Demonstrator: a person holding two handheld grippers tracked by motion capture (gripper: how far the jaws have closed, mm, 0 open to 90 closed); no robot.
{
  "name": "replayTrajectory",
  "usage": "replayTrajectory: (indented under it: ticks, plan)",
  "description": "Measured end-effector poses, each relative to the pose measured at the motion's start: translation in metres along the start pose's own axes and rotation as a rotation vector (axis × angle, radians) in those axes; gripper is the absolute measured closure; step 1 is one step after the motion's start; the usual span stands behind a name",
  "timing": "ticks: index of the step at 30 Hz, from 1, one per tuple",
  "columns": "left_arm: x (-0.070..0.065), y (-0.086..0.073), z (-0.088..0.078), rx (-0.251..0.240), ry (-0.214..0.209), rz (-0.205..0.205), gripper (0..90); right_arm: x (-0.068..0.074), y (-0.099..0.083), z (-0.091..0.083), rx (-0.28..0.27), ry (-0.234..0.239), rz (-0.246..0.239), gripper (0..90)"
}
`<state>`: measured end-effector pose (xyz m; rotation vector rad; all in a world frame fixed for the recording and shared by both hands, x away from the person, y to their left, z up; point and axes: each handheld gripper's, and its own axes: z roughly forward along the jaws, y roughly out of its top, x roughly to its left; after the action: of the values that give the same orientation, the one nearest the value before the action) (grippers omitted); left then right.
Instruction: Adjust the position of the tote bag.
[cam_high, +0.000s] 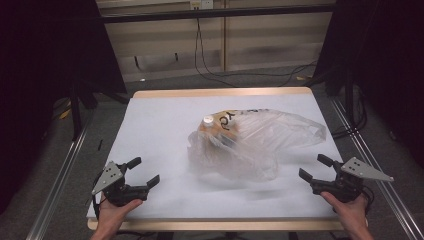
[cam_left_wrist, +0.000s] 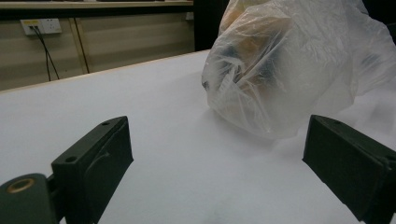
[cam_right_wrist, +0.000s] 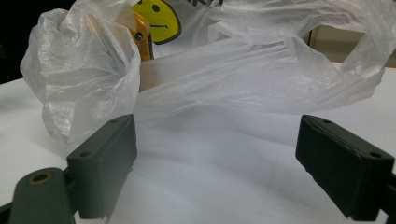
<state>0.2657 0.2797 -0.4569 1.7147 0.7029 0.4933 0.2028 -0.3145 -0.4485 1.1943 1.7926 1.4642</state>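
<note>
Risk assessment: the plastic bag (cam_high: 250, 142) is thin, crumpled and slack, so a jaw closing on a single loose fold is likely to slide off or stretch the film; a pull on one side alone could tip the bottle (cam_high: 209, 125) whose white cap shows at the bag's left end; contents may roll out if the mouth, whose position cannot be determined, faces downward.

Location: the bag lies at the centre of the white table (cam_high: 155, 130), resting on its side; a yellow face print (cam_right_wrist: 156, 18) shows through the film.

Tool state: the left gripper (cam_high: 142, 172) stands near the front left edge, jaws spread wide, holding nothing; the right gripper (cam_high: 315, 167) stands near the front right, jaws equally wide, gripping nothing; both point toward the bag and remain clear of it.
</note>
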Motion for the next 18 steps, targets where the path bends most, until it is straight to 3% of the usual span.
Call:
replayTrajectory:
  ticks: [8, 10, 18]
  plan:
    - [-0.004, 0.001, 0.001, 0.086, -0.016, -0.025, 17.3, 0.000, 0.001, 0.002, 0.038, 0.035, 0.003, 18.8]
    - [-0.004, 0.003, 0.000, 0.094, -0.062, -0.028, 22.2, 0.000, 0.001, 0.002, 0.043, 0.039, -0.004, 18.8]
    - [-0.014, 0.009, 0.005, 0.127, -0.129, -0.024, 26.6, -0.001, 0.003, 0.004, 0.071, 0.058, -0.016, 24.4]
